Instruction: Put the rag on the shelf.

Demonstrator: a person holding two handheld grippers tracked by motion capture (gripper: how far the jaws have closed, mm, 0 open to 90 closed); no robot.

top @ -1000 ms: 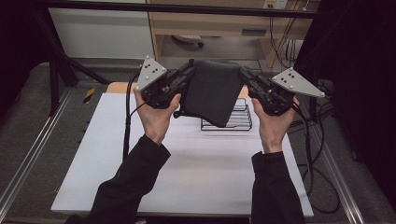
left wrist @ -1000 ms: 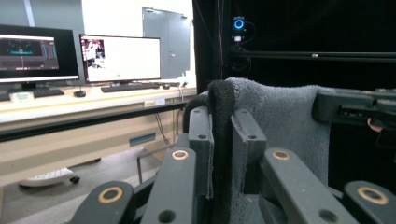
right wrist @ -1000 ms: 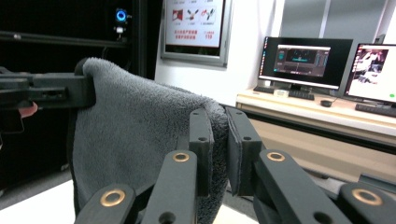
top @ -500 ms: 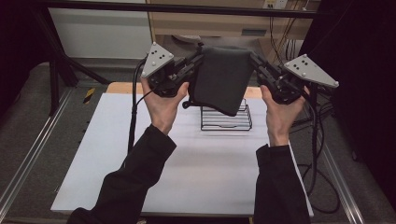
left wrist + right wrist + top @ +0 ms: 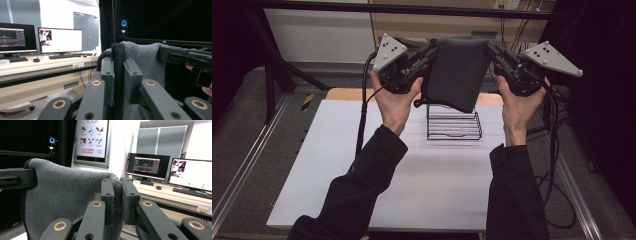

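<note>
A dark grey towel (image 5: 457,75) hangs stretched between my two grippers, held up in the air over a black wire rack (image 5: 453,131). My left gripper (image 5: 431,50) is shut on the towel's top left corner, and my right gripper (image 5: 490,47) is shut on its top right corner. In the left gripper view the jaws (image 5: 118,62) pinch a folded edge of the towel (image 5: 145,60), with the other gripper (image 5: 185,57) on the far corner. In the right gripper view the jaws (image 5: 116,182) clamp the towel (image 5: 65,192), which drapes down to the left.
The wire rack stands at the back middle of a white table top (image 5: 337,150). Metal rails run along both sides of the table, and cables (image 5: 552,150) trail off to the right. Desks with monitors (image 5: 60,40) stand beyond.
Both hands have lifted the towel higher and carried it farther from the person. Its lower edge now hangs just above the rack's back edge. Both grips are unchanged.
</note>
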